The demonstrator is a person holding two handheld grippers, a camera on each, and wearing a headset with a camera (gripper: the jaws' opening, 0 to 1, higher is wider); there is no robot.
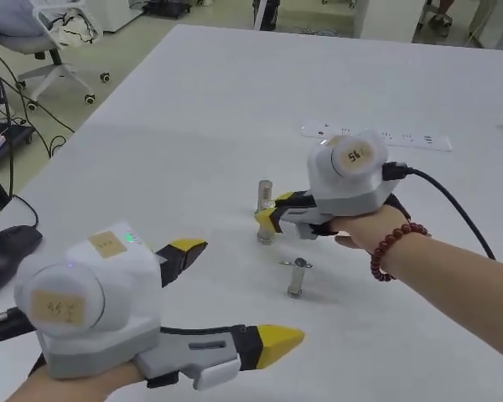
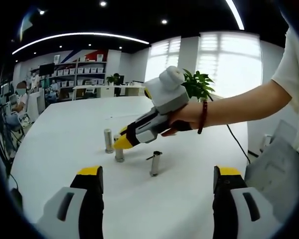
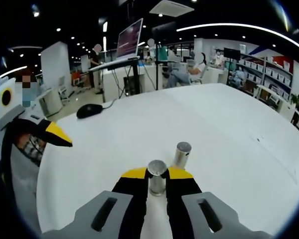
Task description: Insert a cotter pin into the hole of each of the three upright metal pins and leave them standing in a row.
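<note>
Nearest to us, the left tongs [image 1: 239,291] [image 2: 158,172] hovered over the white table [image 1: 193,126] with their jaws wide apart, holding nothing. Just beyond them the first pin [image 1: 297,279] [image 2: 155,164] stood upright, apart from both tongs, with a cotter pin [image 1: 286,263] [image 2: 150,157] stuck through near its top. Further on, the right tongs [image 1: 267,220] [image 2: 122,143] [image 3: 157,174] were clamped on the second pin [image 1: 265,236] [image 2: 119,155] [image 3: 157,183], one yellow tip pressed against each side of it as it stood upright on the table. The third pin [image 1: 265,193] [image 2: 108,140] [image 3: 182,153] stood just behind it, clear of the tongs. Well past the pins a power strip [image 1: 377,136] lay flat on the table.
</note>
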